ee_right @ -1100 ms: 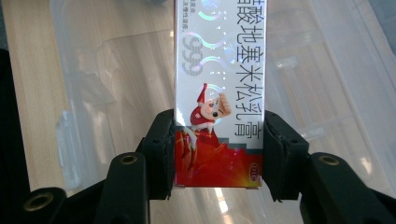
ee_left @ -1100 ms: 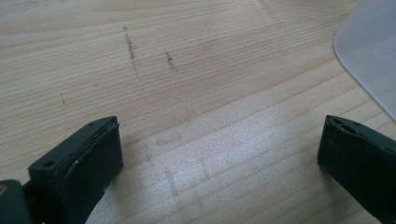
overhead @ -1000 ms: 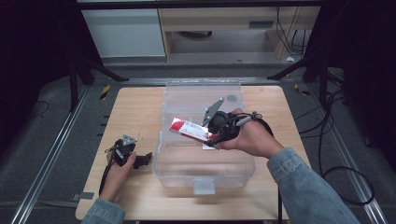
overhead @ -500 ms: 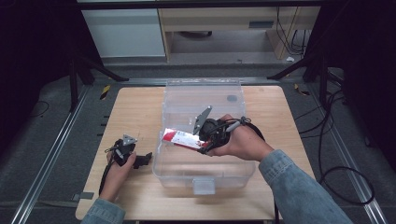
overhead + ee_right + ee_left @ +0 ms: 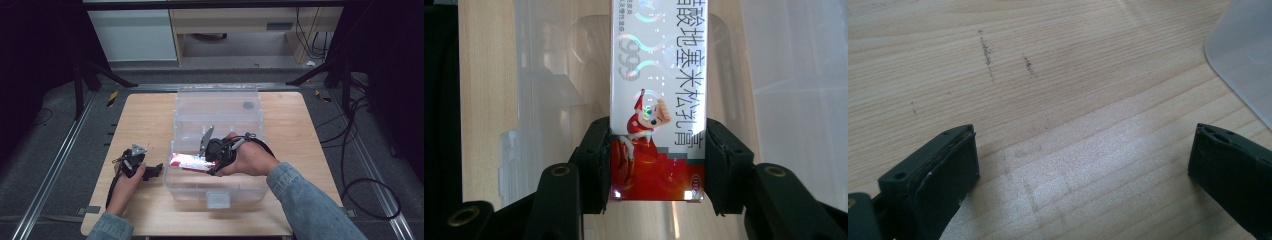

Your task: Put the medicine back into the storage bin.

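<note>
A long white and red carton (image 5: 187, 162) (image 5: 658, 105) with printed characters and a cartoon figure is clamped at its red end between the jaws of my right gripper (image 5: 212, 164) (image 5: 658, 165). It lies nearly level, pointing left, low inside the clear plastic box (image 5: 217, 192). The box's lid (image 5: 217, 102) stands open at the back. Left of the box, my left gripper (image 5: 155, 171) (image 5: 1083, 165) rests on the wooden table (image 5: 145, 120), open, with only bare wood between its pads.
A corner of the clear box (image 5: 1248, 55) shows at the right of the left gripper view. Metal rails (image 5: 50, 170) run along both sides of the table, with cables (image 5: 365, 150) on the floor to the right. White cabinets (image 5: 135, 35) stand behind.
My right gripper has carried the carton leftward and down into the box. The left gripper has stayed put.
</note>
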